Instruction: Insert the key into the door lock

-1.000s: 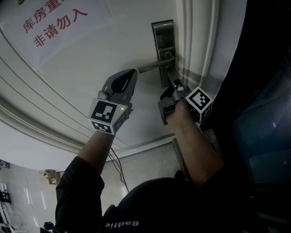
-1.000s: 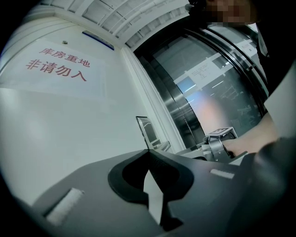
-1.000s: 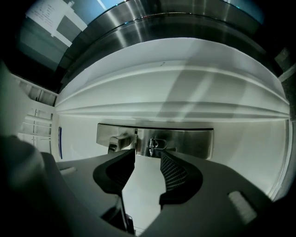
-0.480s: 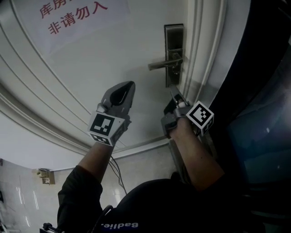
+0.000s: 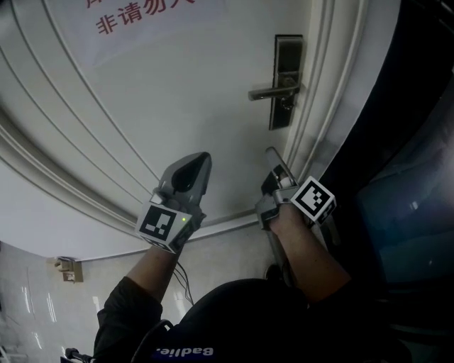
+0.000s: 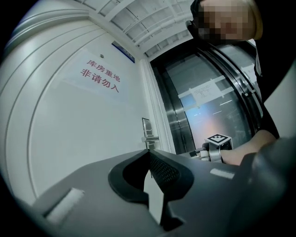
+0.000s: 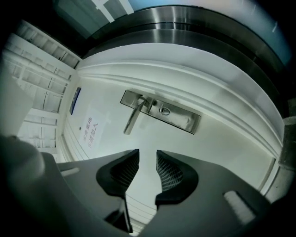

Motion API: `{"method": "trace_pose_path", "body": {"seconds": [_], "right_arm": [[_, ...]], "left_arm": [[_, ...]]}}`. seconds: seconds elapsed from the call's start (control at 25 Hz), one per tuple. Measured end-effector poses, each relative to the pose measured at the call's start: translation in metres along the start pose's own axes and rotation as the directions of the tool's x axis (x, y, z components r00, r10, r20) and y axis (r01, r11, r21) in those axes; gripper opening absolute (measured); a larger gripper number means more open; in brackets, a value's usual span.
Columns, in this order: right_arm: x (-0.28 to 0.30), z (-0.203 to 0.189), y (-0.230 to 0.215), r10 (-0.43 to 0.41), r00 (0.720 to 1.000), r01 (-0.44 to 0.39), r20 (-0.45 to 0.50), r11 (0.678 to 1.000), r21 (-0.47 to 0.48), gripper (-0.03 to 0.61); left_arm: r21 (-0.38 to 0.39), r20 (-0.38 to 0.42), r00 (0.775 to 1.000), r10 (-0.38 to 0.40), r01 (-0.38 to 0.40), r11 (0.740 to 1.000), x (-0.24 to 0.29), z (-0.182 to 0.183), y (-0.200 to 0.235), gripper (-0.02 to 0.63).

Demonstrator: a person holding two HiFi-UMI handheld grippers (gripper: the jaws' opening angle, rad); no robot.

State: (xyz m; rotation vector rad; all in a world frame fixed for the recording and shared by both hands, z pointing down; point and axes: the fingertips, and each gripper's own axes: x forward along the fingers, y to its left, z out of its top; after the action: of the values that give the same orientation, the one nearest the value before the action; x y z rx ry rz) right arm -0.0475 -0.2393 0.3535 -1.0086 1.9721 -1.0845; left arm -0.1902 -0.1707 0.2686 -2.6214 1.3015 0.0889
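The metal lock plate [image 5: 287, 71] with its lever handle [image 5: 271, 91] sits on the white door [image 5: 177, 106], and I see no key in any view. In the right gripper view the plate [image 7: 178, 115] shows its keyhole cylinder [image 7: 164, 110] beside the lever [image 7: 134, 115]. My right gripper [image 5: 271, 154] hangs below the lock, well apart from it. Its jaws [image 7: 148, 155] have just been closing, but a gap remains with nothing in it. My left gripper [image 5: 201, 159] is further left and also away from the door. Its tips [image 6: 149, 153] meet, with nothing held.
A white notice with red characters [image 5: 142, 14] hangs on the door's upper left. The moulded door frame [image 5: 319, 106] runs beside the lock, with a dark glass and metal panel [image 6: 208, 111] to the right. A cable [image 5: 181, 273] trails near the floor.
Both grippers have drawn back from the door and sit lower in the head view. The lock plate and handle now lie farther from them.
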Motion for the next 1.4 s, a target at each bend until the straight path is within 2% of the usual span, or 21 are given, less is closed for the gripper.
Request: {"method": "trace_pose_path", "body": {"seconds": [0.12,0.24,0.32,0.44,0.64,0.8,1.08,1.24,1.4], "right_arm": [[-0.008,-0.014,0.006,-0.019,1.0,0.018,-0.024,0.999,-0.035,0.117],[-0.012,-0.023,0.023,0.04,0.998,-0.048,-0.043,0.98,-0.192,0.117],[-0.015,-0.03,0.03,0.057,0.996,-0.073,-0.062,0.95,-0.305,0.114],[-0.02,-0.04,0.035,0.05,0.995,-0.085,-0.087,0.883,-0.461,0.109],[-0.026,-0.055,0.032,0.044,0.988,-0.125,-0.145,0.777,-0.616,0.104],[-0.036,-0.071,0.029,0.033,0.981,-0.156,-0.189,0.714,-0.682,0.104],[-0.057,-0.102,0.029,0.008,0.971,-0.183,-0.238,0.663,-0.726,0.09],[-0.072,-0.118,0.039,0.014,0.972,-0.189,-0.235,0.642,-0.743,0.076],[-0.086,-0.135,0.053,0.021,0.975,-0.185,-0.223,0.641,-0.745,0.066]], "left_arm": [[-0.031,-0.006,1.0,0.006,-0.006,0.999,-0.016,-0.007,-0.002,0.005],[-0.06,-0.01,1.0,0.013,-0.014,0.998,-0.032,-0.013,-0.005,0.005],[-0.079,-0.012,1.0,0.012,-0.013,0.997,-0.042,-0.018,-0.008,0.005],[-0.111,-0.015,1.0,0.005,-0.007,0.994,-0.05,-0.026,-0.013,0.006],[-0.172,-0.013,1.0,0.016,-0.018,0.985,-0.055,-0.035,-0.016,0.008],[-0.224,-0.019,0.999,0.035,-0.039,0.974,-0.068,-0.045,-0.018,0.008],[-0.308,-0.049,0.997,0.059,-0.072,0.949,-0.098,-0.064,-0.023,0.008],[-0.313,-0.049,0.997,0.053,-0.066,0.947,-0.119,-0.064,-0.029,0.008],[-0.315,-0.045,0.998,0.032,-0.045,0.948,-0.139,-0.062,-0.037,0.008]]}}
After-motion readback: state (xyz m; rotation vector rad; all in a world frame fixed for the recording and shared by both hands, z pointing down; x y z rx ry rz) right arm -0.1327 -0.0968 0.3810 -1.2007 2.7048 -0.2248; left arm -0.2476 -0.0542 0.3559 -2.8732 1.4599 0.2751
